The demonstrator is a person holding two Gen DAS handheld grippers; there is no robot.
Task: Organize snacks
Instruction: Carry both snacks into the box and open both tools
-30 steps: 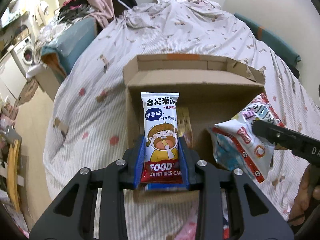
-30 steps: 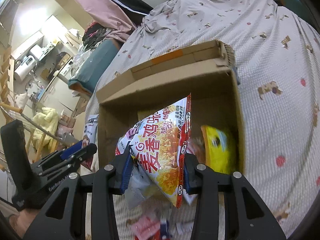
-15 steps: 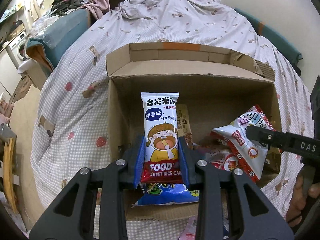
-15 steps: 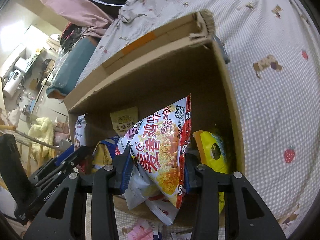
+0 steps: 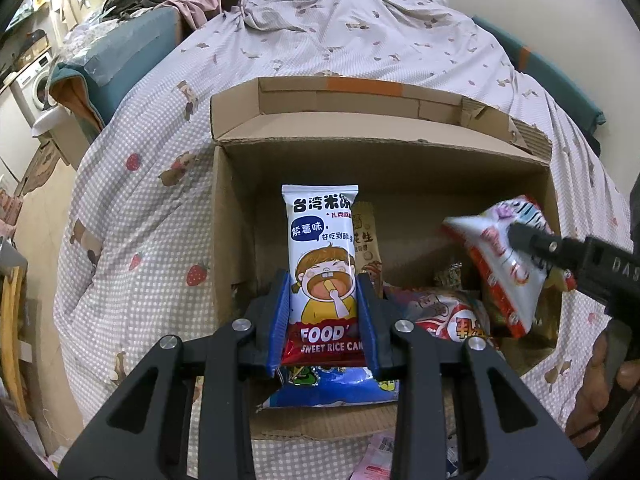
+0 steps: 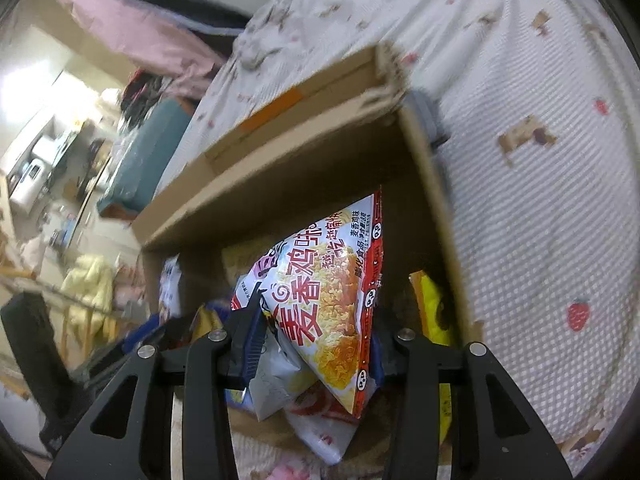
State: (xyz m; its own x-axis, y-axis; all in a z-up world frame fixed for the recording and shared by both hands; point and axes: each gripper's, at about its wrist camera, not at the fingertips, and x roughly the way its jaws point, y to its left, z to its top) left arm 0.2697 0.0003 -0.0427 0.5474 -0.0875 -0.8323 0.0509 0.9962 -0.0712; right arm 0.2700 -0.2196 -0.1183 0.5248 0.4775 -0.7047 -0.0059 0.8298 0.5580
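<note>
The left tool [image 5: 323,320] is clenched on the lower end of a sweet rice cake packet [image 5: 322,264], held upright over the open cardboard box [image 5: 224,216] on the bed [image 5: 160,184]. At 3 o'clock in that view, the right tool [image 6: 316,344] grasps a puffed chicken-flavour snack bag [image 6: 336,304] above the packets already in the box. Both look light, crinkly and slippery, their contents likely brittle; a gentle pinch at the sealed end seems safest, not the air-filled middle
</note>
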